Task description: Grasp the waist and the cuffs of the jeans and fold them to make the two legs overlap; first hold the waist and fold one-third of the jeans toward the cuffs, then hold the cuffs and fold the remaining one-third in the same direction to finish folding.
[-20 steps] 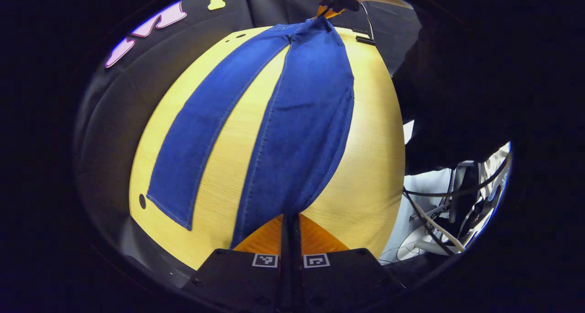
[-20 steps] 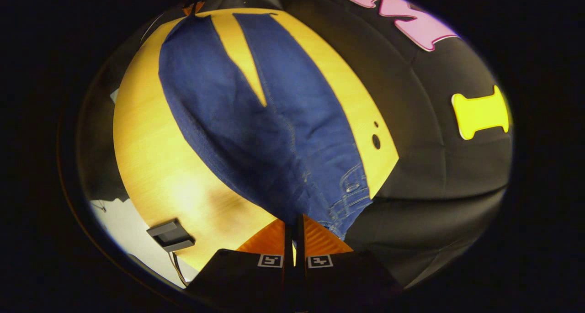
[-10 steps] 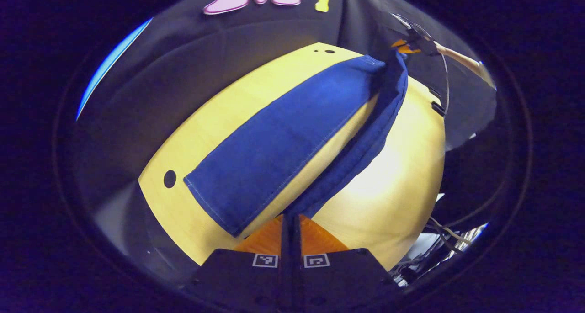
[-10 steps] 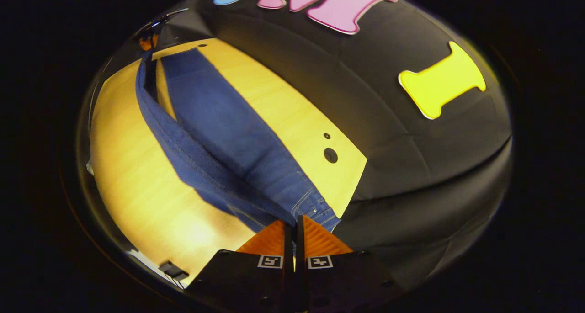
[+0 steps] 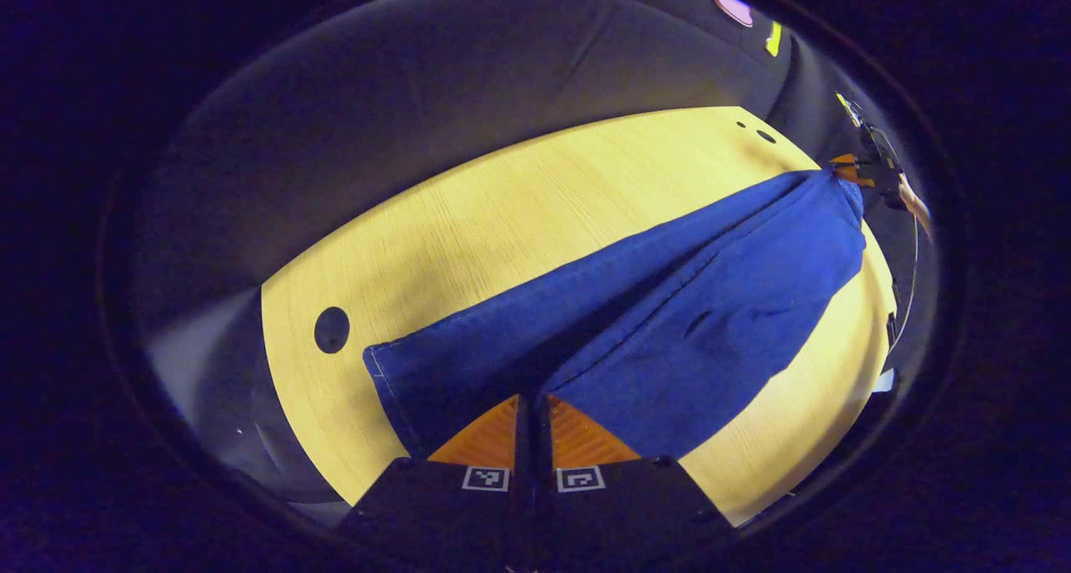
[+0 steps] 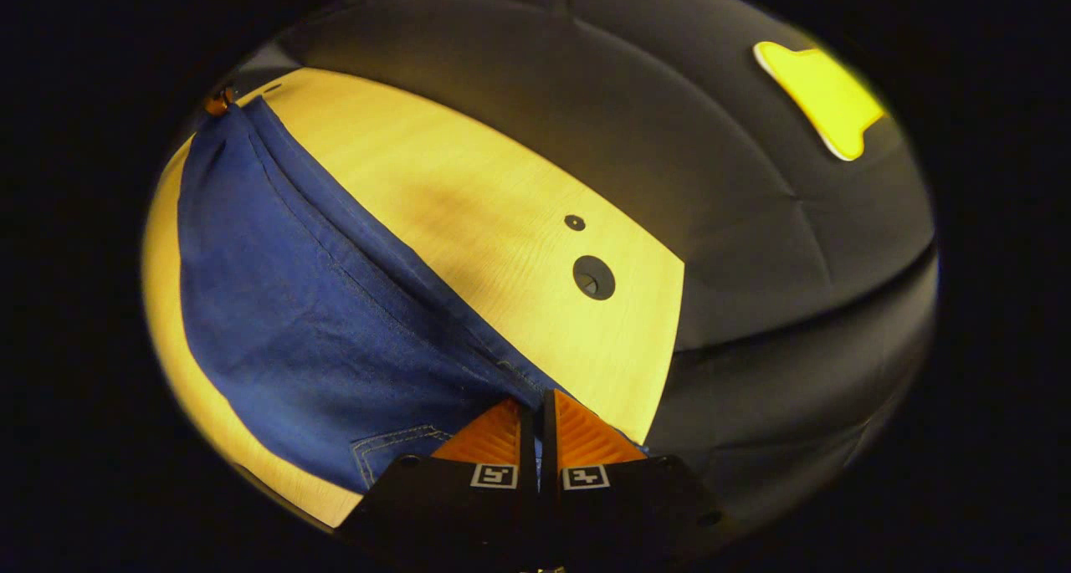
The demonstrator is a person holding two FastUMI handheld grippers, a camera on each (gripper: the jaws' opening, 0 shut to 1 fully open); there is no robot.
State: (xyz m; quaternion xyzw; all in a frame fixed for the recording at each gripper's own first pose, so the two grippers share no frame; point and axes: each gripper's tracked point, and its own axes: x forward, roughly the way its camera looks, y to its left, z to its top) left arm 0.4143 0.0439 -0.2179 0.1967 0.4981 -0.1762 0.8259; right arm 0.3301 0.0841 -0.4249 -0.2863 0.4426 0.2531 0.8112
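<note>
**Jeans pinched at both ends above the table**

Fingers (image 5: 489,427) of the left gripper (image 5: 530,399) were pressed together on the cuff end of the blue jeans (image 5: 669,322), with denim spreading out from between the tips to either side. From that grip the jeans ran away across the pale wooden table (image 5: 519,222) toward its far right end. The two legs lay one over the other, the upper leg slightly offset so that a strip of the lower one showed along the side nearer the round hole (image 5: 331,329) in the table. The hemmed cuff of the lower leg rested on the table just beside that hole. At the far end of the jeans the right gripper (image 5: 847,170) was seen holding the waist, with a hand (image 5: 914,205) behind it.

In the right gripper view, that gripper's own fingers (image 6: 577,431) were likewise closed on the jeans (image 6: 293,305), with cloth caught between the tips. A stitched pocket corner (image 6: 393,443) showed just left of them, marking this as the waist end. The denim stretched from there toward the far left corner of the table (image 6: 468,188), where the left gripper (image 6: 219,102) appeared small at the cuffs. A larger round hole (image 6: 593,276) and a smaller one (image 6: 574,222) sat in the bare table top, apart from the denim, on the side toward the black cloth wall (image 6: 753,238).
</note>
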